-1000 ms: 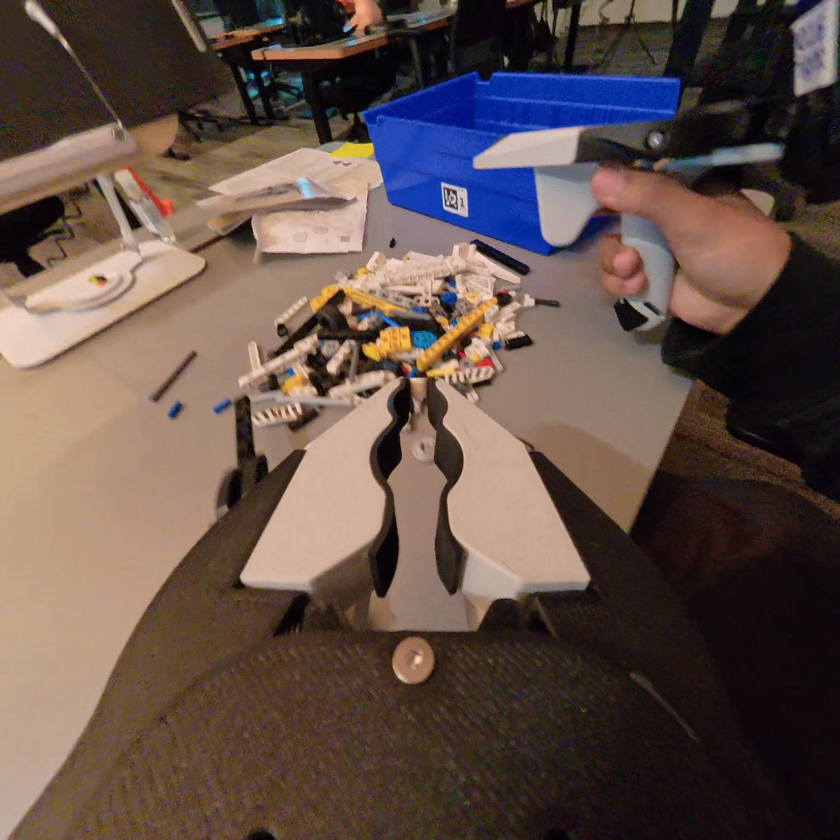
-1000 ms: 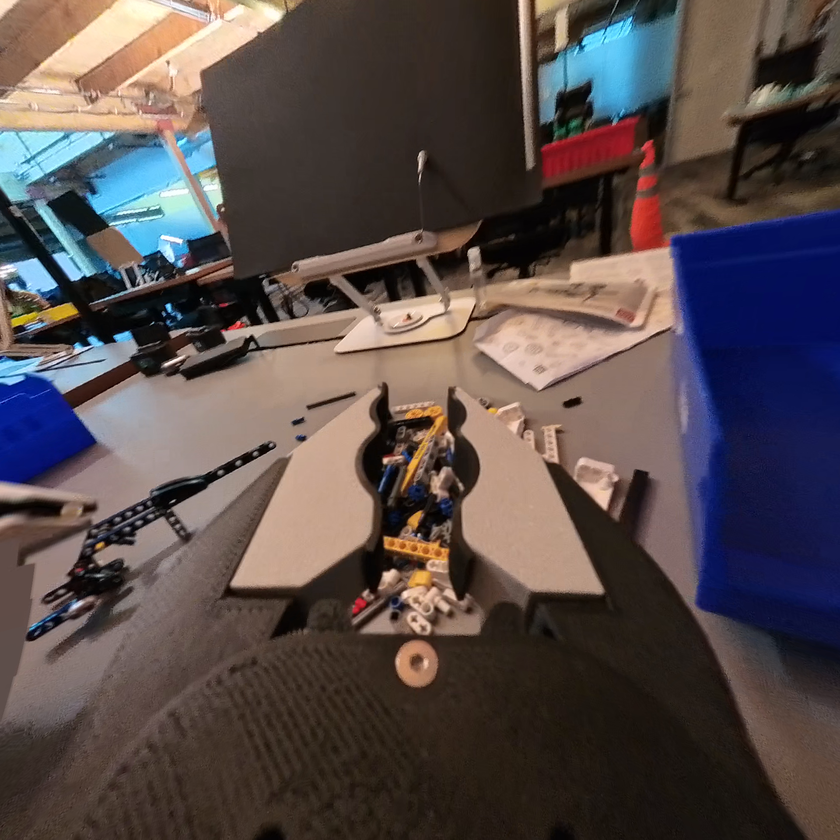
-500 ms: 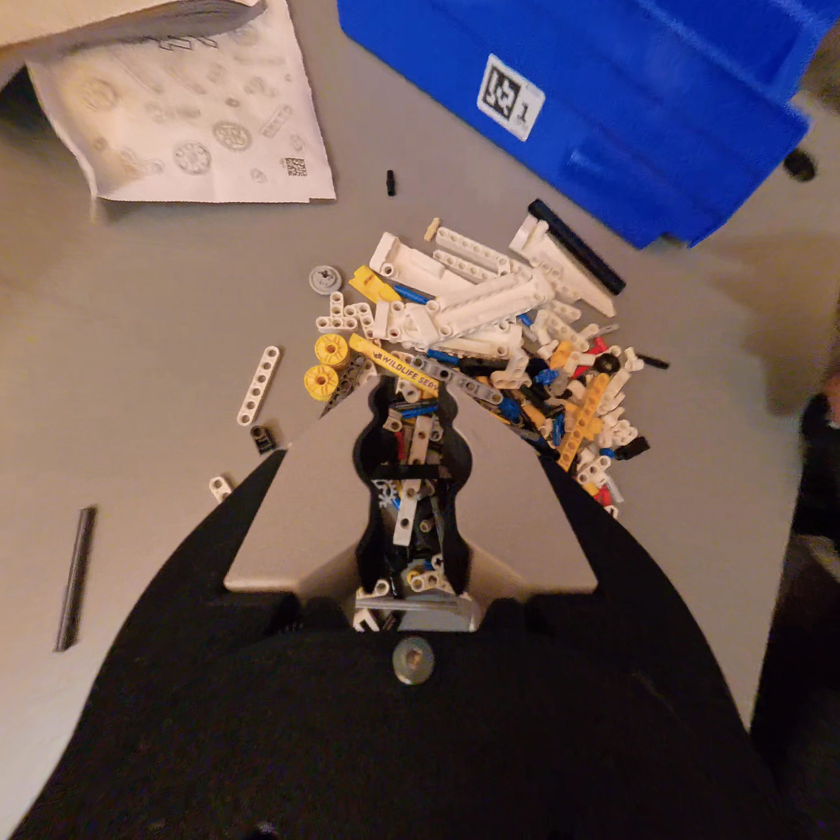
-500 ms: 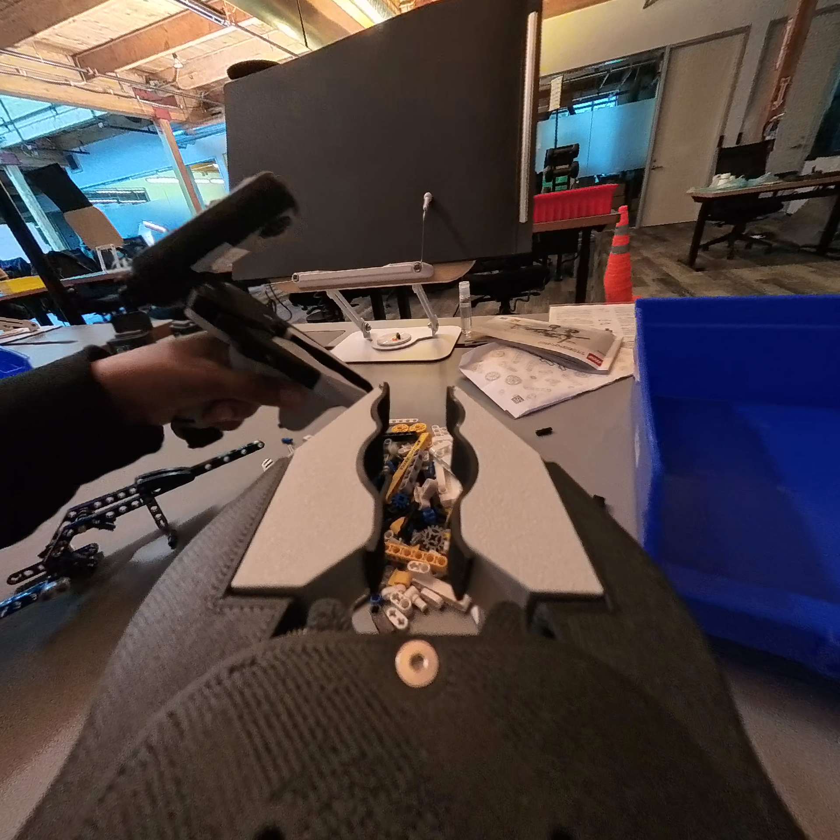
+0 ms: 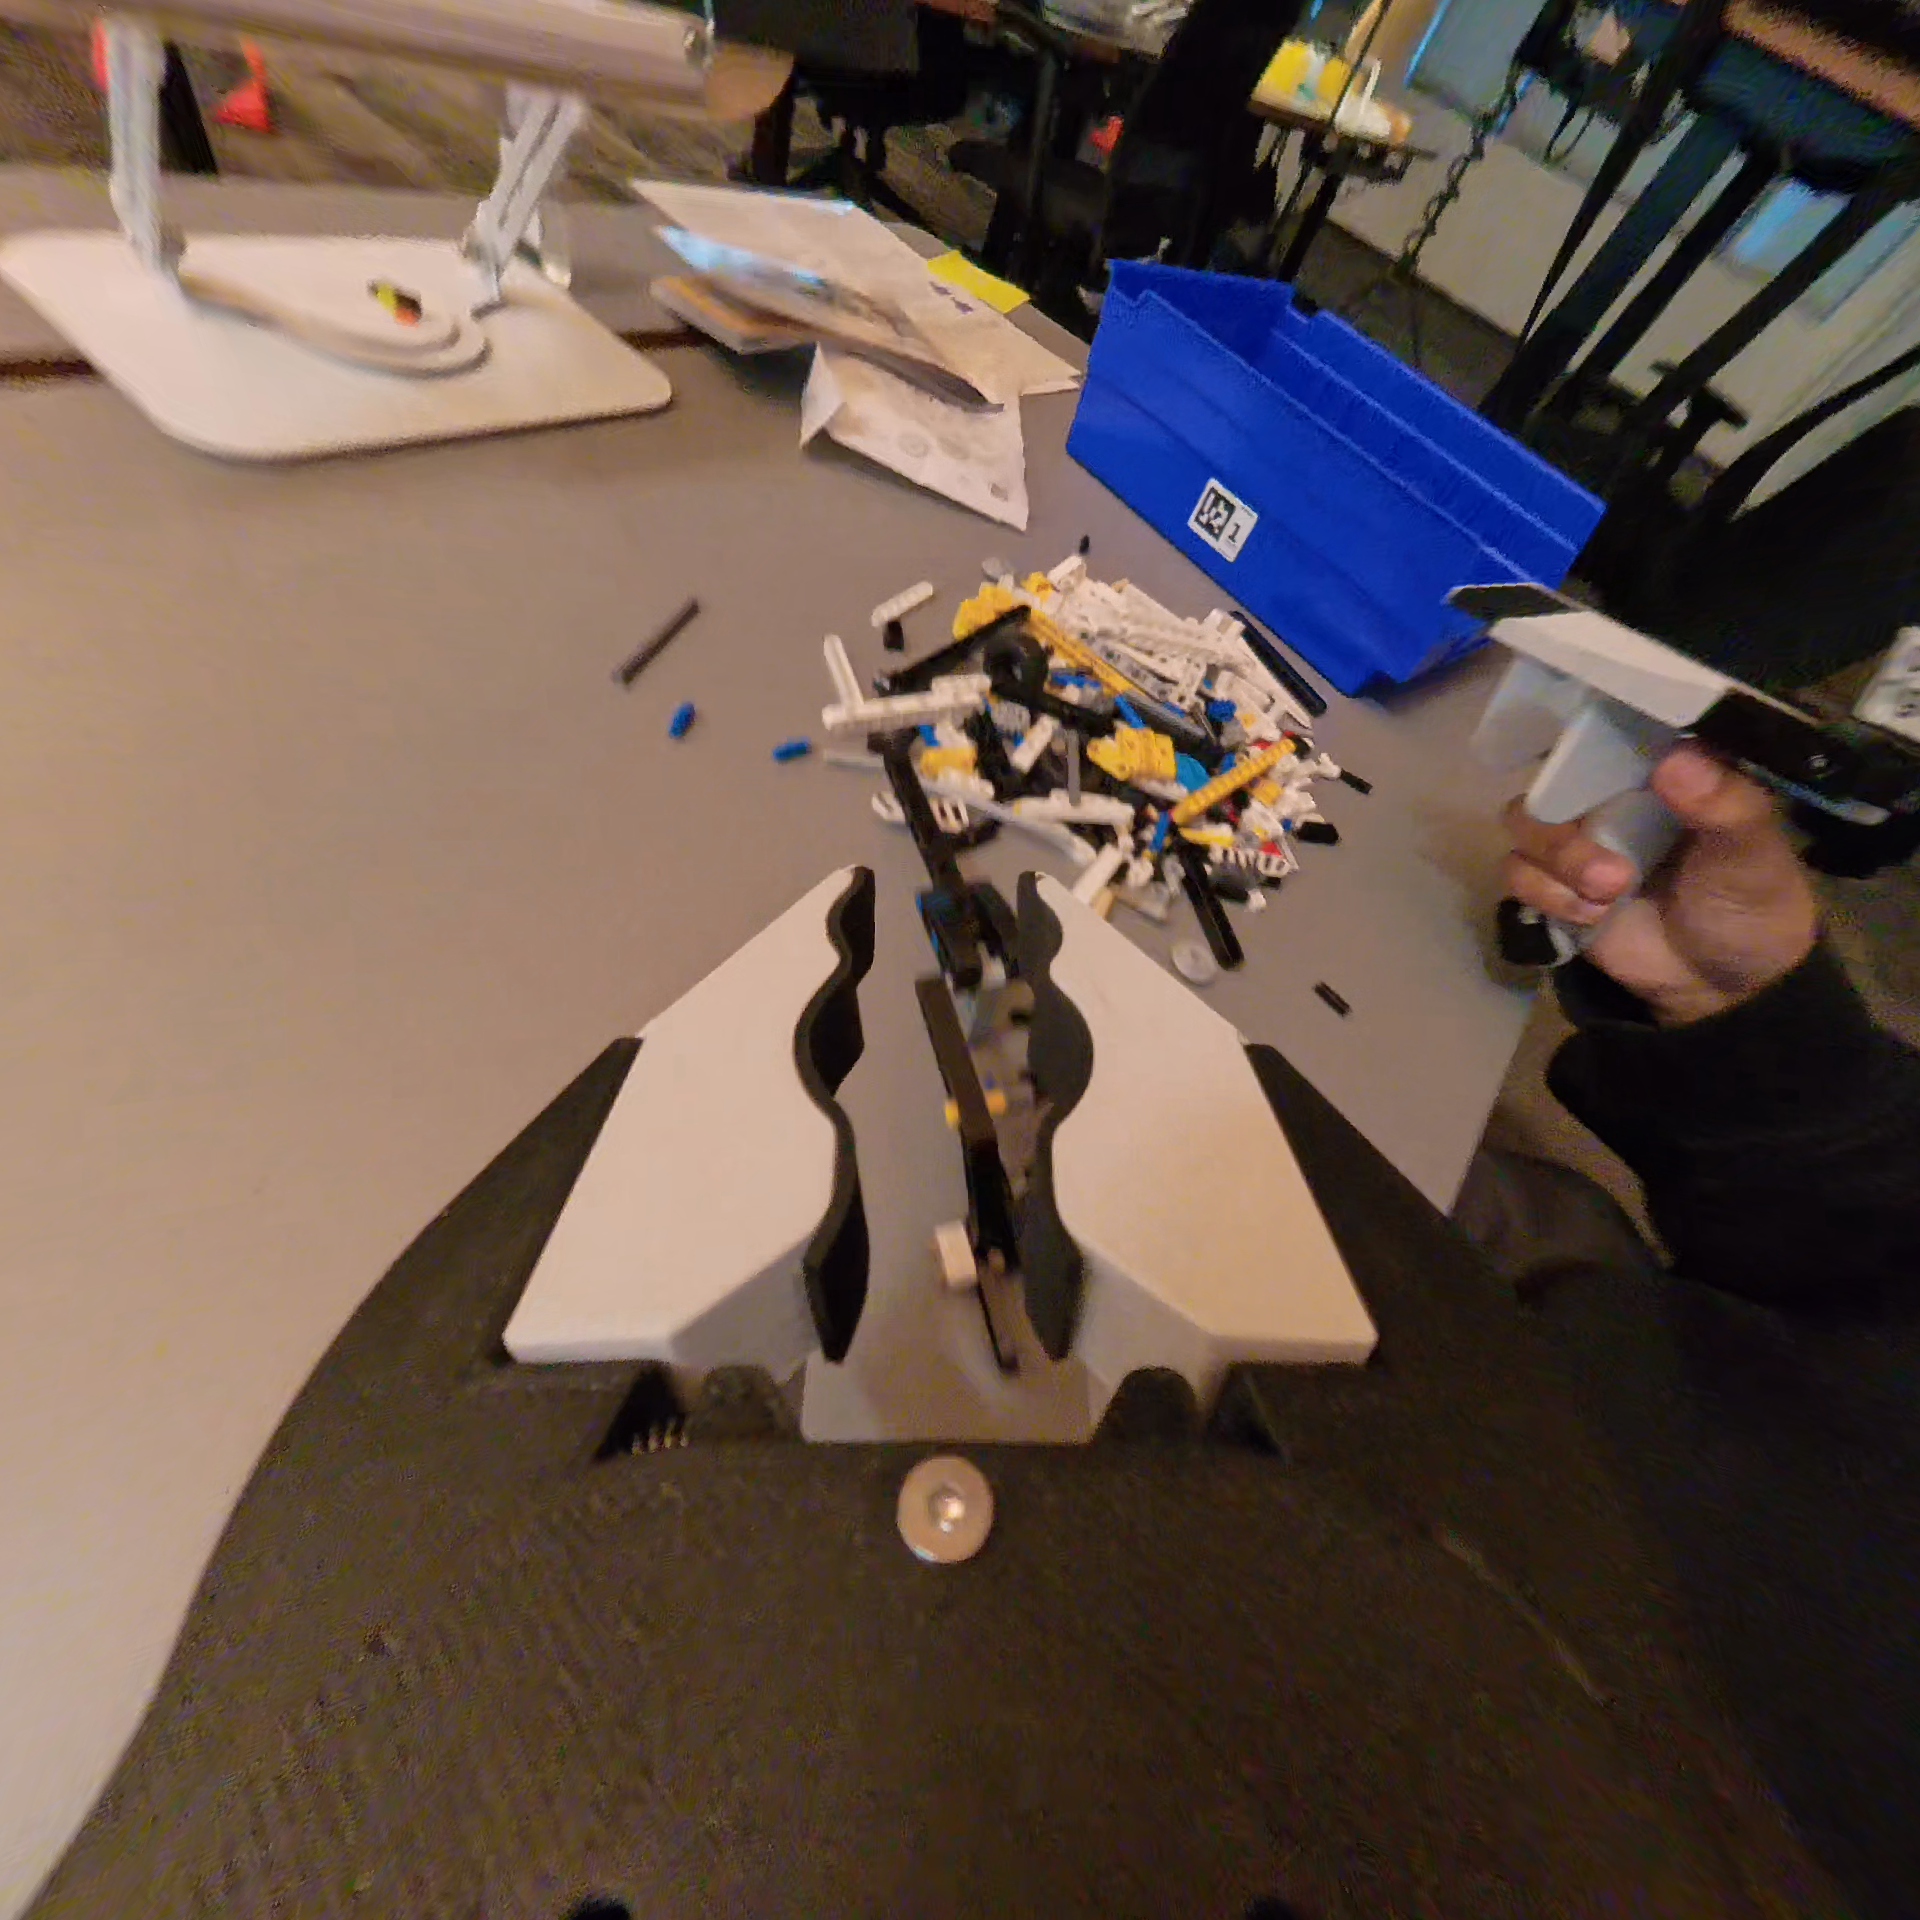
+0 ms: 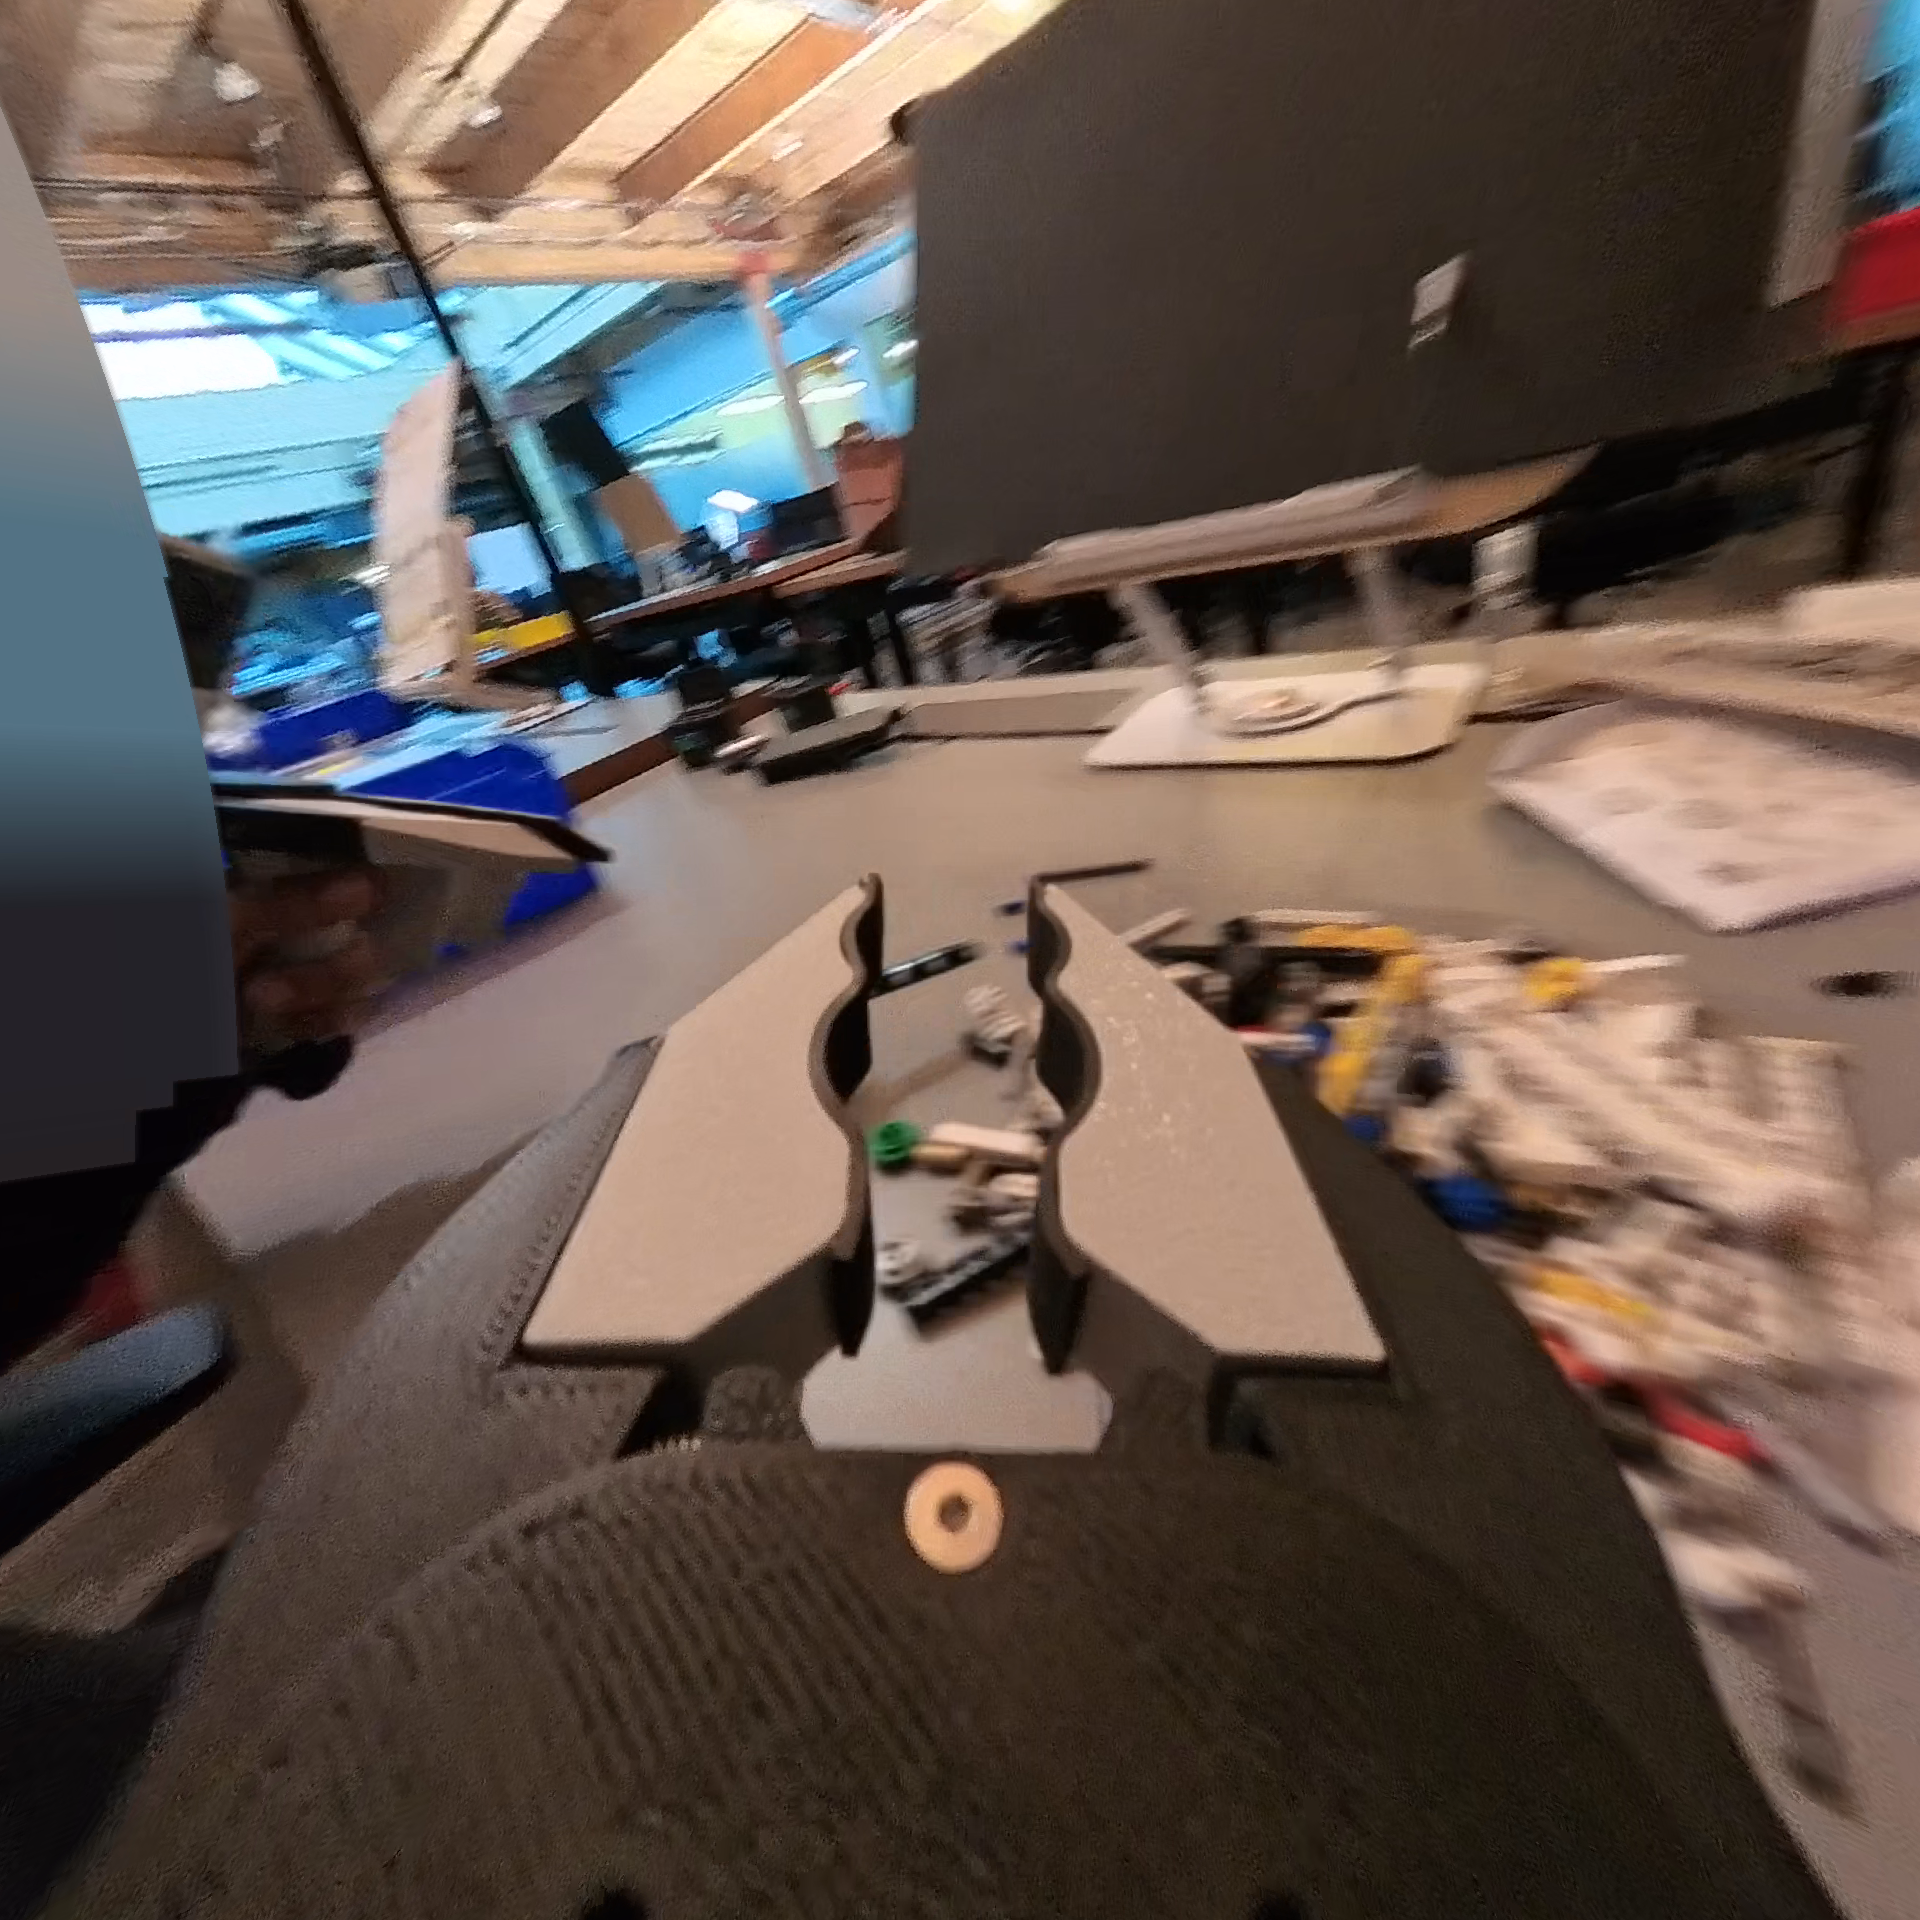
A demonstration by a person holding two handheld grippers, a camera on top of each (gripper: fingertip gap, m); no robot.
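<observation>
The left hand-held gripper [image 5: 945,894] stands open. A long black beam assembly [image 5: 961,1081] lies between its fingers, close against the right one, with a clear gap to the left pad [image 5: 831,1039]. With nothing pressing on it, the assembly could slide or tip. Its far end reaches the pile of loose building pieces [image 5: 1101,727] on the grey table [image 5: 364,831], beside the blue bin [image 5: 1330,488], and may snag or scatter them. The right hand-held gripper [image 6: 956,904] is open and empty over stray pieces [image 6: 966,1143]. That view is blurred, so aim is uncertain.
</observation>
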